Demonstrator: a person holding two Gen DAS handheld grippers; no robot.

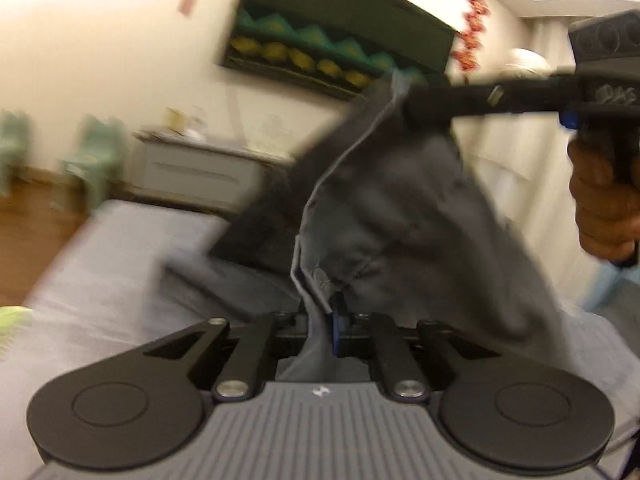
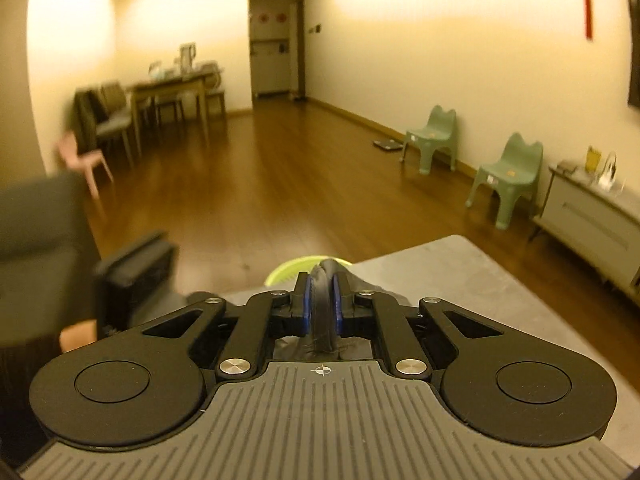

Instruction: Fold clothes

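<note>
Both grippers are clamped on one dark grey garment point(image 1: 400, 200): the left gripper point(image 1: 328, 330) has its fingers pinched on a pale-seamed edge, and the right gripper point(image 2: 320, 304) has its fingers closed on a thick bunch of the same cloth. In the left wrist view the garment hangs in the air between them, its lower part trailing onto the grey worktop point(image 1: 100, 280), with the right gripper holding the upper corner and the person's hand point(image 1: 604, 208) on its handle. Judging by this, the cloth is being spread or carried over for a fold; doing it well means keeping both grips level and the edge taut, then laying it flat without twisting. A lime-green bowl point(image 2: 296, 270) sits near the worktop's edge and could catch the cloth. Farther off stand a grey cabinet point(image 2: 592, 220) and two green chairs point(image 2: 508, 176); motion blur hides finer detail.
</note>
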